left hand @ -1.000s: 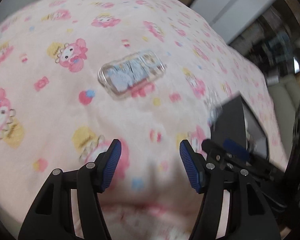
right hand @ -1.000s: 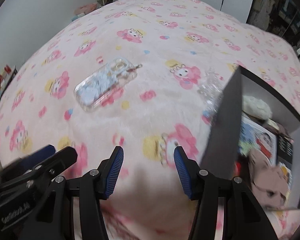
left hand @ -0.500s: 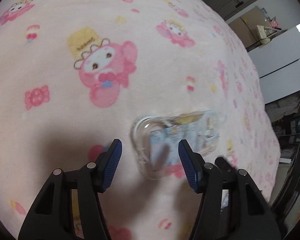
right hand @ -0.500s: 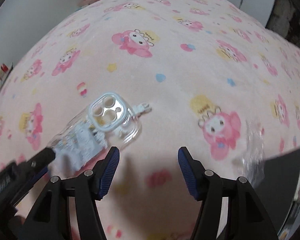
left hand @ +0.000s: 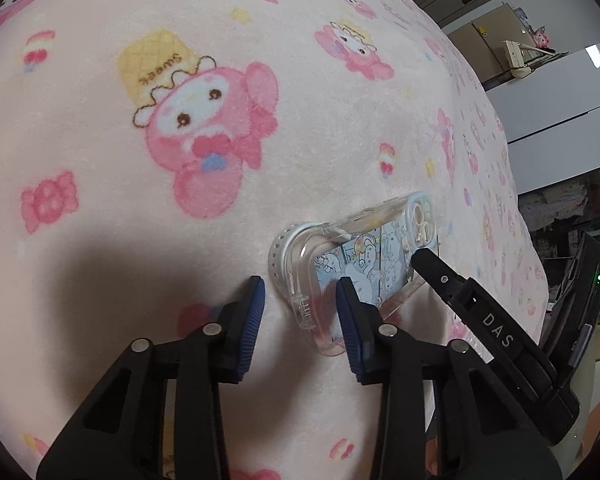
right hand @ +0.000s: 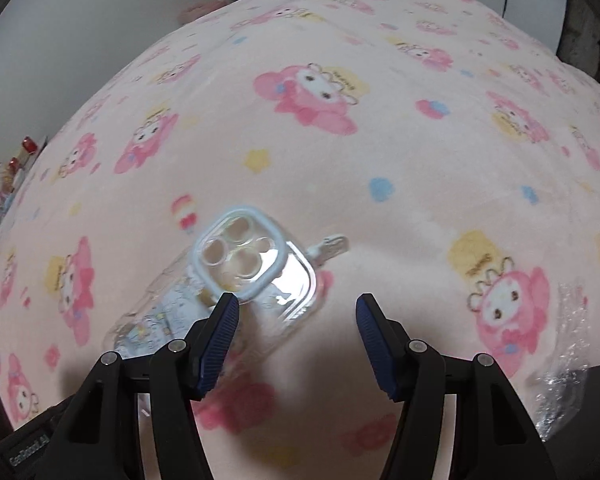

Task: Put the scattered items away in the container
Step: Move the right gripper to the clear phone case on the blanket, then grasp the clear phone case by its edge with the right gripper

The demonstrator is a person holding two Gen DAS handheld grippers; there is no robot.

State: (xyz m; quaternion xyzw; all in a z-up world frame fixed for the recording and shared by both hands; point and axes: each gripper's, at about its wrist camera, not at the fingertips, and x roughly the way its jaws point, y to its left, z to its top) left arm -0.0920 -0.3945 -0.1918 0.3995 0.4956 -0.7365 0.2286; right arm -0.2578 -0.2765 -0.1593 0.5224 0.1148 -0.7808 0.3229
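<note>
Currently we have both grippers down low over the pink cartoon-print blanket [left hand: 332, 128], converging on the clear phone case [left hand: 352, 268] that lies flat on it. Left gripper [left hand: 300, 304]: fingers spread, nothing between the pads; the near short end of the case sits just ahead of the gap and partly behind the right pad, so the case is not centred in the opening. Right gripper [right hand: 296, 320]: also spread and empty, with the camera-ring end of the case [right hand: 236, 268] just beyond its left pad and off to the left of the gap. In the left view one finger of the right gripper [left hand: 432, 268] reaches across the far part of the case; we cannot tell whether it touches. Risks, as we judge them: (1) the case is thin and lies flush on soft pile, so closing now may catch blanket or skate off the smooth clear edge; (2) with the case off-centre, one pad would meet it first and push or spin it away; (3) two tools working the same item at close range may collide. A small charm or clip [right hand: 328, 246] hangs off the case's far right corner and could snag the fleece on lift. Crinkled clear wrap [right hand: 568, 364] lies at the near right, against a dark edge that is probably the container, not clearly shown now.
</note>
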